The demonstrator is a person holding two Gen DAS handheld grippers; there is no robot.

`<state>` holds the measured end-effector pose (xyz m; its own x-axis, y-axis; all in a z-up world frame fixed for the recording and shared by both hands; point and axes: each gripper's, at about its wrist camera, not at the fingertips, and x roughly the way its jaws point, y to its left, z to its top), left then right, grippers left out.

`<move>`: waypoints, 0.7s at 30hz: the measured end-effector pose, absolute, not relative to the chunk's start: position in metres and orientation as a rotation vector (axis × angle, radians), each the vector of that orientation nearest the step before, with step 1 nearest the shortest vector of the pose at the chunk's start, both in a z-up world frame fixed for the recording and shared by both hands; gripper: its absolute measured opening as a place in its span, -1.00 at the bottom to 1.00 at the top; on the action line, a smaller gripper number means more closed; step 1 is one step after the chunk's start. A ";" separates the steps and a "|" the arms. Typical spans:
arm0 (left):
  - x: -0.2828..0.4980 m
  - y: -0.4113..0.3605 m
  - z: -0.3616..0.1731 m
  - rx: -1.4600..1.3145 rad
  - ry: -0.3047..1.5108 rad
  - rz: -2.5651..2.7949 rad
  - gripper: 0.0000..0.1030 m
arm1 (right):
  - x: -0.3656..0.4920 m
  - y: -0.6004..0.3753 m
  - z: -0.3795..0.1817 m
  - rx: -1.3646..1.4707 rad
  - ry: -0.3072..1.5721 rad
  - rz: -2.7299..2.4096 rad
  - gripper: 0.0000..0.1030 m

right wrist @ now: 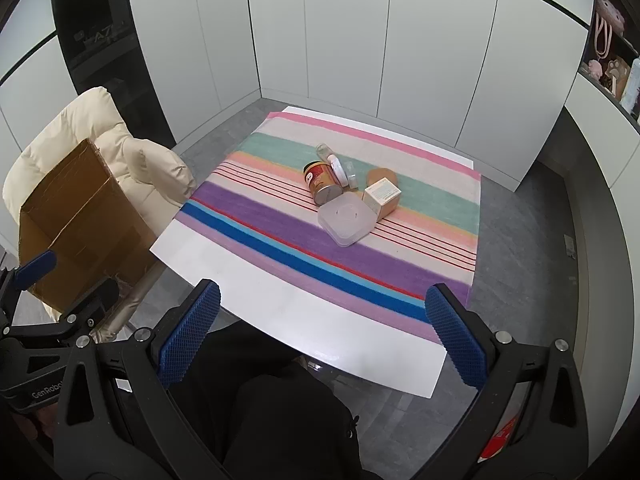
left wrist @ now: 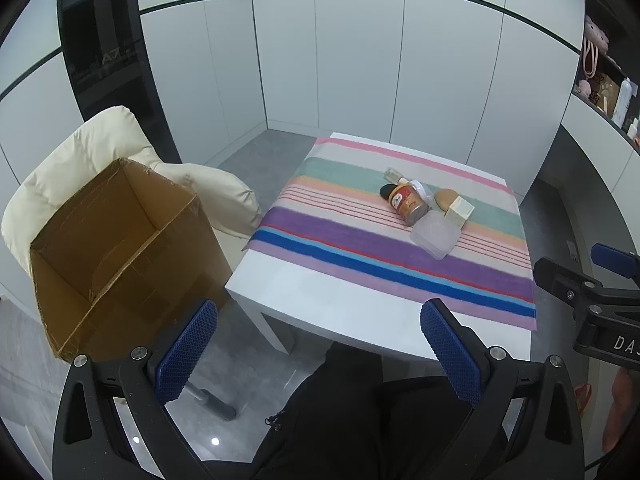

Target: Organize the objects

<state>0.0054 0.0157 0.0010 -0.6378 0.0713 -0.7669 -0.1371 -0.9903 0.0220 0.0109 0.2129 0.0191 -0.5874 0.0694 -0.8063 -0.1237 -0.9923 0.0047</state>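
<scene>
A pile of small objects lies on a striped cloth [right wrist: 280, 224] on a white table [right wrist: 280, 300]: a brown jar on its side [right wrist: 322, 184], a clear plastic square container [right wrist: 346, 220], a small cream box [right wrist: 382, 196], a tan sponge [right wrist: 382, 174], a small bottle [right wrist: 324, 150] and a white lid [right wrist: 340, 170]. The jar [left wrist: 408, 202], the container [left wrist: 436, 234] and the box [left wrist: 460, 210] also show in the left wrist view. My left gripper [left wrist: 320, 356] is open and empty near the table's front edge. My right gripper [right wrist: 324, 336] is open and empty, also at the front edge.
An open, empty cardboard box [left wrist: 120, 248] rests on a cream padded chair [left wrist: 80, 152] left of the table; it also shows in the right wrist view [right wrist: 76, 220]. White cabinet walls stand behind. Shelves with items are at the far right [left wrist: 604, 84]. A person's dark clothing is below the grippers.
</scene>
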 end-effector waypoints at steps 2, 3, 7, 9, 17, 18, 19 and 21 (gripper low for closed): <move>0.005 0.016 0.001 -1.279 0.119 2.741 0.98 | 0.011 0.213 0.019 -1.370 0.092 2.706 1.00; 0.005 0.016 0.001 -1.280 0.119 2.741 0.98 | 0.012 0.213 0.019 -1.368 0.092 2.706 1.00; 0.004 0.017 0.000 -1.287 0.121 2.734 0.98 | 0.011 0.213 0.018 -1.371 0.090 2.705 1.00; 0.005 0.017 -0.001 -1.288 0.125 2.736 0.98 | 0.012 0.214 0.018 -1.371 0.091 2.705 1.00; 0.005 0.016 -0.001 -1.284 0.121 2.744 0.99 | 0.013 0.213 0.018 -1.367 0.083 2.704 1.00; 0.004 0.016 -0.001 -1.286 0.120 2.743 0.99 | 0.012 0.213 0.018 -1.369 0.083 2.705 1.00; 0.004 0.015 -0.001 -1.287 0.118 2.743 0.99 | 0.013 0.213 0.018 -1.371 0.083 2.705 1.00; 0.004 0.015 -0.001 -1.286 0.117 2.743 0.99 | 0.013 0.213 0.017 -1.371 0.082 2.703 1.00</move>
<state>0.0038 0.0151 -0.0005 -0.6352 0.0661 -0.7695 -0.1313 -0.9911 0.0233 0.0128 0.2133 0.0173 -0.5863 0.0730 -0.8068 -0.1218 -0.9926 -0.0013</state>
